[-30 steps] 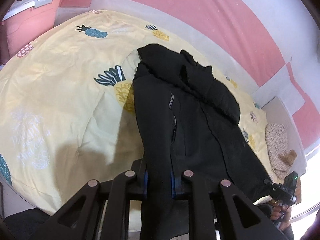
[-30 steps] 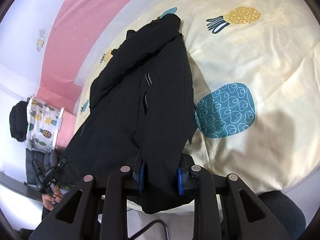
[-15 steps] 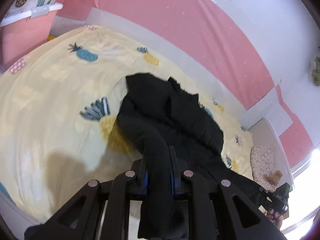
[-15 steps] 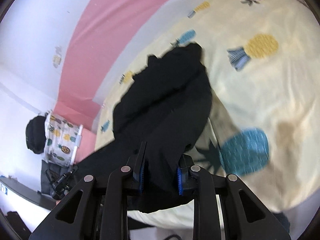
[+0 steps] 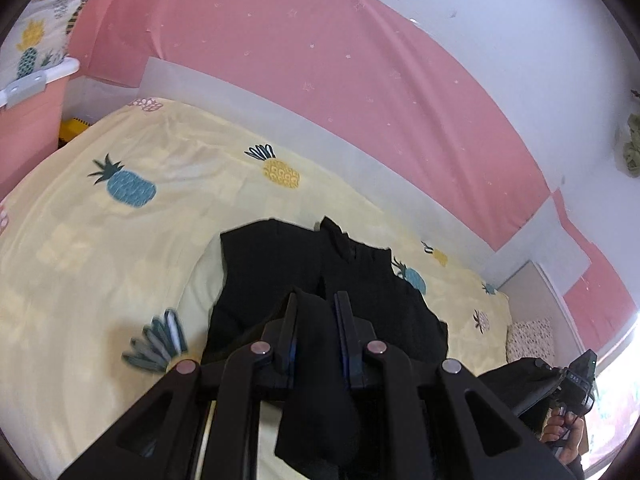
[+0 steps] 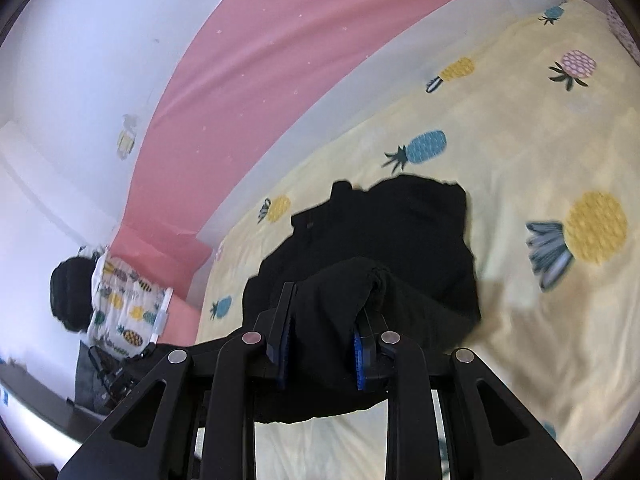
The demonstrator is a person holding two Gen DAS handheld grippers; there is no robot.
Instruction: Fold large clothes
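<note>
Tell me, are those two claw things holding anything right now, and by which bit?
Yes. Both hold the black jacket: the left gripper and right gripper each pinch a bunched fold at its near edge; which part exactly cannot be told.

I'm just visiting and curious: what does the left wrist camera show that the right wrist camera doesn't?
Only the left wrist view shows a hand holding the other gripper, and a speckled cushion. Only the right wrist view shows a pink pineapple print. Both show the black jacket clamped between gripper pads, lying on the yellow pineapple sheet.
</note>
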